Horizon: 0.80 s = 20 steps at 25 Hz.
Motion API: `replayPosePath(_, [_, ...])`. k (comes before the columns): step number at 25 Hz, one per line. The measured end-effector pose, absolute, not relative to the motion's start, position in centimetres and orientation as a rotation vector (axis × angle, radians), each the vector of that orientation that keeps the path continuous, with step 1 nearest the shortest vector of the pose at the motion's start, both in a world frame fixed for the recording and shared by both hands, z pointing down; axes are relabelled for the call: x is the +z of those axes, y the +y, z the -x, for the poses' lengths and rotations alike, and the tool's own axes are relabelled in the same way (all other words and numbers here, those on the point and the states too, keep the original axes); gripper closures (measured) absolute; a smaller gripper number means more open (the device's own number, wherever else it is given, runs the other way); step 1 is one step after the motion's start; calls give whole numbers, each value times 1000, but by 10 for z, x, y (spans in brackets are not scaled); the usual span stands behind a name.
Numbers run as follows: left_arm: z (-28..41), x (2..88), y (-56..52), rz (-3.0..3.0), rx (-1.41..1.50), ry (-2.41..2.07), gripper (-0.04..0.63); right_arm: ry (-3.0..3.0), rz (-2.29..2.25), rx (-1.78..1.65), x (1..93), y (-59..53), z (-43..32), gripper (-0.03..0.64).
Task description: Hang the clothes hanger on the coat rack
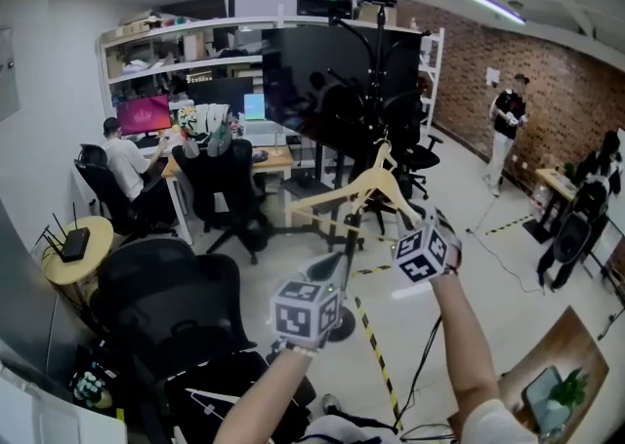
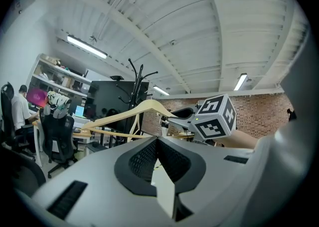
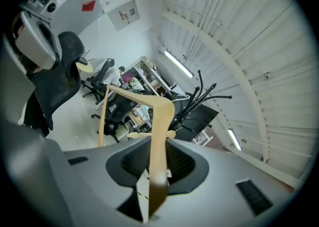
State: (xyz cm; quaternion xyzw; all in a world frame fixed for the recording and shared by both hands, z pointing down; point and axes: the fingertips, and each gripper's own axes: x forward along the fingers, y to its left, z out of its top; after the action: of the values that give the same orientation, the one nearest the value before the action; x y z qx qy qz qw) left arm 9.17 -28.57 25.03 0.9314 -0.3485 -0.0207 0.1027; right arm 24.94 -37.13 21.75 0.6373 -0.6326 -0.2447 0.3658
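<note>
Wooden clothes hanger [image 3: 159,136], held in the air in front of the black coat rack [image 1: 381,71], one arm pinched between the right gripper's [image 3: 157,153] jaws. It looks light, stiff and smooth, and would likely swing less if gripped nearer the neck. The left gripper [image 2: 157,143] is pressed together and empty. Only the head view shows the gap to the rack. The right gripper view shows the pinch itself.

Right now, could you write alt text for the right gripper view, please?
The right gripper holds a pale wooden clothes hanger by one arm between its jaws. A black coat rack stands behind, under a white ceiling.
</note>
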Motion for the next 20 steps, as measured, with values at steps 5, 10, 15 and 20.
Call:
replayPosePath(5, [-101,243,-323,-2749,-60,-1051,600,-1627,-1643,-628,213,-409,-258,511])
replayPosePath(10, [-115,242,-362,-2747,-65,-1071,600,-1600,-1622,-655,213,-455,-269,511])
replayPosePath(15, [-123,245,-413,-2734,-37,-1092,600,-1580,-1621,-667,207,-509,-277,511])
replayPosePath(20, [-132,248,-450,-2727,-2,-1113,600,-1583,-1608,-664,210,-560,-282,511])
